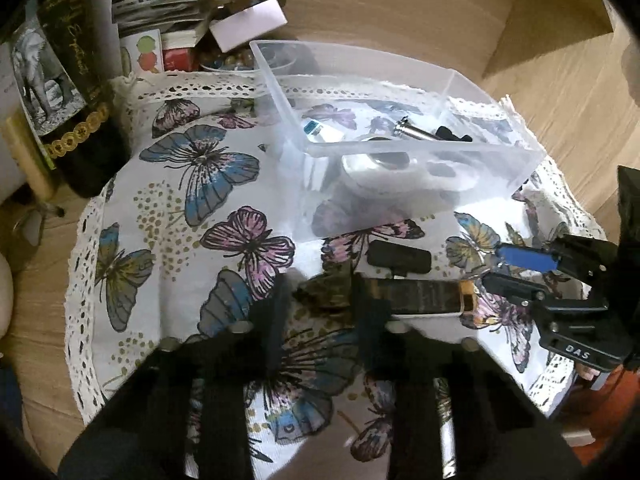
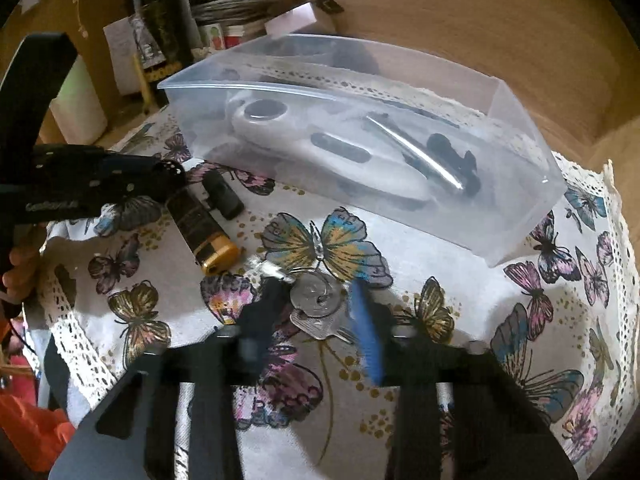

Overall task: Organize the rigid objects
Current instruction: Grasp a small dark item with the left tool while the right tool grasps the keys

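Observation:
A clear plastic bin (image 1: 420, 160) (image 2: 520, 208) stands on the butterfly cloth and holds a white device (image 2: 320, 160), a metal rod (image 2: 416, 152) and a small black part (image 2: 452, 156). A dark lighter with a gold end (image 1: 424, 296) (image 2: 200, 228) lies on the cloth. My left gripper (image 1: 320, 300) is open, its fingers astride the lighter's dark end. A small black block (image 1: 400, 260) (image 2: 224, 196) lies beside it. My right gripper (image 2: 316, 312) (image 1: 508, 268) is open around a bunch of keys (image 2: 316, 300) on the cloth.
The cloth (image 1: 180, 208) covers a round wooden table. A dark bottle (image 1: 68, 80) (image 2: 160, 40), papers, a small open box (image 1: 248, 24) and clutter stand at the far left behind the bin. Wooden floor lies beyond.

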{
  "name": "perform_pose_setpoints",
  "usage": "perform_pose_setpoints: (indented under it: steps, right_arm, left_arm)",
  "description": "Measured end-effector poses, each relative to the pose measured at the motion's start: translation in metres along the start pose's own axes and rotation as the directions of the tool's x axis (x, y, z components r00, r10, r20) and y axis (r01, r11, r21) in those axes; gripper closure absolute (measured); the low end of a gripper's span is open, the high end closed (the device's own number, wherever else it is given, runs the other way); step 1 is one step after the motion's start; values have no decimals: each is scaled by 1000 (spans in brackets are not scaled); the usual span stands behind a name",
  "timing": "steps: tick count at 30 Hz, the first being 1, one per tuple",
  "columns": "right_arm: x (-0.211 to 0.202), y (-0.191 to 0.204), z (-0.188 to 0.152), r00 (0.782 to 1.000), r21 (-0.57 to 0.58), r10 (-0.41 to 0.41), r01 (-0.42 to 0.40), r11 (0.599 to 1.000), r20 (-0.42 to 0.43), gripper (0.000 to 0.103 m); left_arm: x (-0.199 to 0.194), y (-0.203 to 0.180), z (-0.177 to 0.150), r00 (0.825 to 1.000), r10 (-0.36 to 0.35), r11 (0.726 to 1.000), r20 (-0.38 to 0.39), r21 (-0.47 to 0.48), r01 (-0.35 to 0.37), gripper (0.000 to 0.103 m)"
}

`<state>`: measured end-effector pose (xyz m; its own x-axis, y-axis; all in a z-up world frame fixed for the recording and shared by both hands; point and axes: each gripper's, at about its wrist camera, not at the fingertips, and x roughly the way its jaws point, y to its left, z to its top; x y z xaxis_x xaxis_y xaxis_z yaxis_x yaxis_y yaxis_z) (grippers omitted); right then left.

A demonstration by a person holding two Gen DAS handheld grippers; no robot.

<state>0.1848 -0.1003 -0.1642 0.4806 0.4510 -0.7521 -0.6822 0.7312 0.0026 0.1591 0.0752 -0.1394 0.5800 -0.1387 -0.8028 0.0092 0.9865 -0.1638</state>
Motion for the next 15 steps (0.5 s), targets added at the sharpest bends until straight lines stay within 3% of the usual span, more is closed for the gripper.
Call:
perform_pose_setpoints:
  steps: [4,6,15]
  right_arm:
    - [-5,-1,-3,1000,7,-12,12,1000,23,85]
    - [-12,-3,-5,998,13,-39,39,999,40,98]
    - [-32,-14,-8,995,57,-34,29,998,89,99]
  left_arm:
    - [-2,-2,-2,1000,8,1000,14,7,-8,79]
    - [-7,-3,-3,999,18,1000,34,7,-18,79]
    - [-47,-5,1,986,65,998,150,9,-67,79]
